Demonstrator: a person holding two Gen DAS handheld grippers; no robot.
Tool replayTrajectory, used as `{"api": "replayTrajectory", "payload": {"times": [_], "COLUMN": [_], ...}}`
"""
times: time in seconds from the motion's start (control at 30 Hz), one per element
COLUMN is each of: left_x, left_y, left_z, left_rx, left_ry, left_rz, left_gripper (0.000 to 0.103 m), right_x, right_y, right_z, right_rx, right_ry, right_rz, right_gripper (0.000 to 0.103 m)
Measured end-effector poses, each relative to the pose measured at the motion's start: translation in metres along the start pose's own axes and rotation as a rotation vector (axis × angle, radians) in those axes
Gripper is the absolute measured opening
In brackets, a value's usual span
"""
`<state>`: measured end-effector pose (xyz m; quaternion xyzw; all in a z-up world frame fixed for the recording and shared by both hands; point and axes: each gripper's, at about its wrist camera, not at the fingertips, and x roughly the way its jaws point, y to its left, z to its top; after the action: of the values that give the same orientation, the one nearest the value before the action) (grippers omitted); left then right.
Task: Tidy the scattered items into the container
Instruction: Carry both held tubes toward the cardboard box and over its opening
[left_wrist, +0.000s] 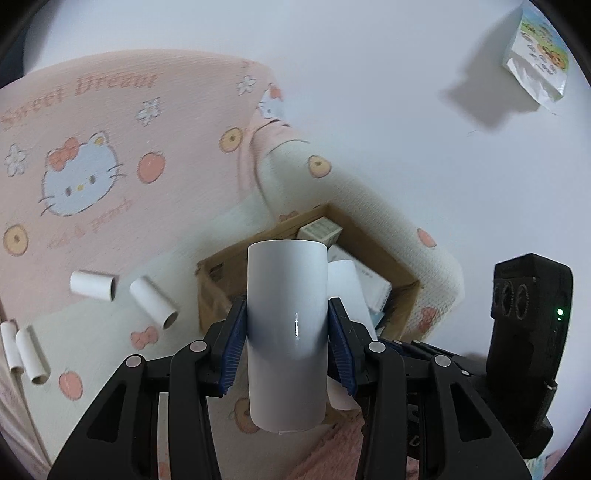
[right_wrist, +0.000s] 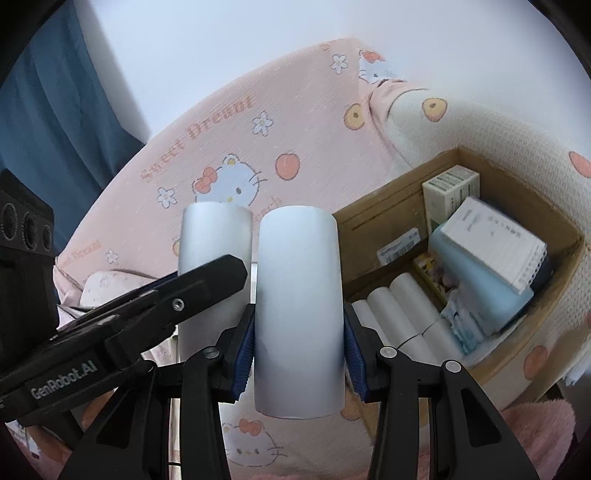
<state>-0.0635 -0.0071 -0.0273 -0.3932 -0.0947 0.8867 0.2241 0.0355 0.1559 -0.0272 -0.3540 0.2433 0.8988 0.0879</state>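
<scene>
My left gripper (left_wrist: 287, 332) is shut on a white paper roll (left_wrist: 287, 317), held upright above the bed, just in front of the cardboard box (left_wrist: 218, 273). My right gripper (right_wrist: 298, 339) is shut on another white paper roll (right_wrist: 298, 295), left of the same box (right_wrist: 373, 229). The left gripper and its roll (right_wrist: 216, 243) show beside it in the right wrist view. Several white rolls (right_wrist: 399, 314) lie in the box with small cartons (right_wrist: 450, 192). Loose rolls (left_wrist: 153, 301) (left_wrist: 92, 285) (left_wrist: 31, 354) lie on the blanket at left.
A pink Hello Kitty blanket (left_wrist: 110, 147) covers the bed. A printed packet (left_wrist: 535, 55) hangs on the white wall at upper right. A blue curtain (right_wrist: 55, 110) hangs at left. A blue pack and white notepad (right_wrist: 491, 243) fill the box's right side.
</scene>
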Motion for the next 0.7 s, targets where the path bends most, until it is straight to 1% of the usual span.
{"api": "replayTrajectory", "payload": {"times": [0.13,0.27,0.4,0.47,0.57,0.7], "left_x": [0.009,0.02,0.032,0.039,0.056,0.077], "left_y": [0.001,0.003,0.011,0.015,0.02,0.024], "left_z": [0.008,0.013,0.017,0.02,0.024,0.028], "left_rx": [0.004,0.011,0.009,0.01,0.038,0.023], "left_ry": [0.018,0.039,0.066,0.085,0.16,0.223], "left_rz": [-0.017,-0.015,-0.016,-0.006,-0.033,-0.079], "left_gripper": [0.047,0.047,0.047,0.047,0.047,0.047], "right_x": [0.002,0.009,0.016,0.022,0.031,0.042], "right_y": [-0.008,-0.014,-0.022,-0.028,-0.041,-0.054], "right_z": [0.011,0.016,0.02,0.024,0.028,0.034], "right_rx": [0.014,0.026,0.019,0.018,0.017,-0.001], "right_ry": [0.006,0.023,0.056,0.09,0.126,0.149], "right_rz": [-0.004,-0.005,-0.003,-0.012,-0.045,-0.1], "right_gripper": [0.041,0.041,0.041,0.041,0.041,0.041]}}
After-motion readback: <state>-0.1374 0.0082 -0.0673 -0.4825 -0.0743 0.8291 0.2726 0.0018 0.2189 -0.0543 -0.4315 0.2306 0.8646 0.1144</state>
